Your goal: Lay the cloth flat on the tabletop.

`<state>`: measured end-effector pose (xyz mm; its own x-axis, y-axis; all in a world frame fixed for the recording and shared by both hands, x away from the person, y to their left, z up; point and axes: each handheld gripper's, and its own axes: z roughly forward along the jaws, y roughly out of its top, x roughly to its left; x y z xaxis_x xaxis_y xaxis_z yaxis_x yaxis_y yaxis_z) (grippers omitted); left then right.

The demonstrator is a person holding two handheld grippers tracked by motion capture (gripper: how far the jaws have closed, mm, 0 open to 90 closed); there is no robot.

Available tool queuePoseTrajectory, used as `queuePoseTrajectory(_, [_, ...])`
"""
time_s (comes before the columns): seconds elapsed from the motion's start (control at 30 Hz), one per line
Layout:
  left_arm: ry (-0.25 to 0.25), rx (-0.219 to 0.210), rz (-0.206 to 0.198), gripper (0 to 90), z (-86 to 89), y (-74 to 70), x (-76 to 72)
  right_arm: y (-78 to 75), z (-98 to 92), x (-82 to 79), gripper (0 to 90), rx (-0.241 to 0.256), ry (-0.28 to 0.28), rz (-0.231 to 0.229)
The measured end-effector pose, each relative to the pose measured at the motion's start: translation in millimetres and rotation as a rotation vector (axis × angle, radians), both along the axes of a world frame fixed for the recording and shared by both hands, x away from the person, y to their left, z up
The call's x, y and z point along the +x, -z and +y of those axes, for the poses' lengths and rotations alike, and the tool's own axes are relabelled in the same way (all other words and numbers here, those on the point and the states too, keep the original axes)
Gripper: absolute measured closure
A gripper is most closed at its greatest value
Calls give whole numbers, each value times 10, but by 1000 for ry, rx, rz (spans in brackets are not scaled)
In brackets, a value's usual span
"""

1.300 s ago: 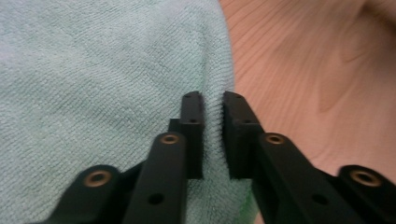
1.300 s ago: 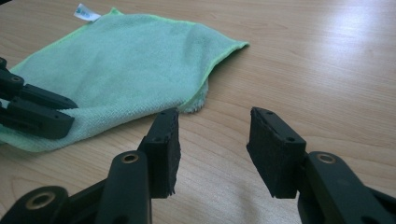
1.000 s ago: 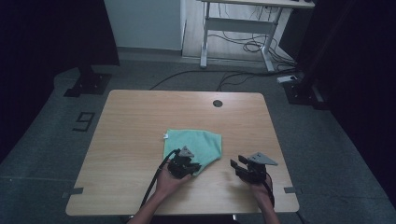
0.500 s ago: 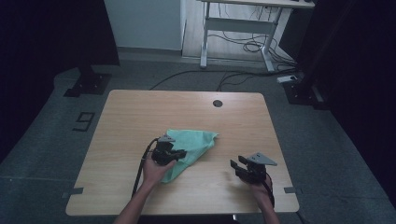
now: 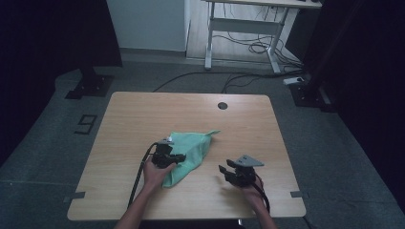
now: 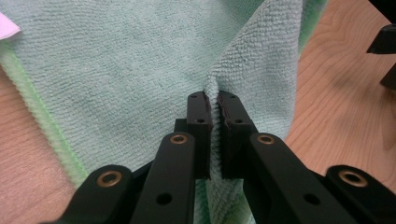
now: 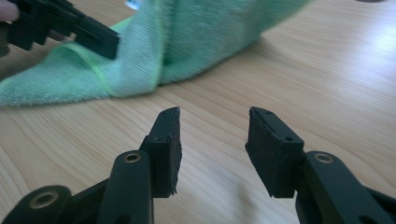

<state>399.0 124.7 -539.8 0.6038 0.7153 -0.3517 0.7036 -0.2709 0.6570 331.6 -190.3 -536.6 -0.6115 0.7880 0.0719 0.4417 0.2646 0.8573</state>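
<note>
a: where's the green cloth (image 5: 188,150)?
b: on the wooden table (image 5: 143,114), near its middle, a fold pinched tight in the left gripper (image 6: 213,105).
a: and the right gripper (image 7: 212,128)?
b: jaws apart, holding nothing (just over bare wood, beside the cloth).

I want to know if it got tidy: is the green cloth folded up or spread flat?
Neither quite: the cloth lies bunched and partly doubled over, a ridge of it pinched in the shut left gripper.

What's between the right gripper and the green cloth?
Only bare wooden table: in the high view, the open right gripper sits apart from the green cloth, with nothing lying between.
</note>
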Motion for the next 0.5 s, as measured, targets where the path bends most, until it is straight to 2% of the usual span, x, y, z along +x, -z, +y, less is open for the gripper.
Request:
queuePoseTrajectory(0.1, [-1, -2, 5, 842, -8, 19, 8, 4, 208, 88, 543, 12, -41, 6])
queuePoseTrajectory(0.2, [-1, 0, 2, 842, -8, 15, 6, 11, 304, 144, 543, 11, -54, 12])
queuePoseTrajectory(0.3, [1, 2, -1, 842, -14, 7, -4, 13, 477, 234, 544, 10, -80, 22])
queuePoseTrajectory(0.5, [3, 0, -8, 842, -32, 2, -21, 77, 601, 345, 559, 13, -77, 42])
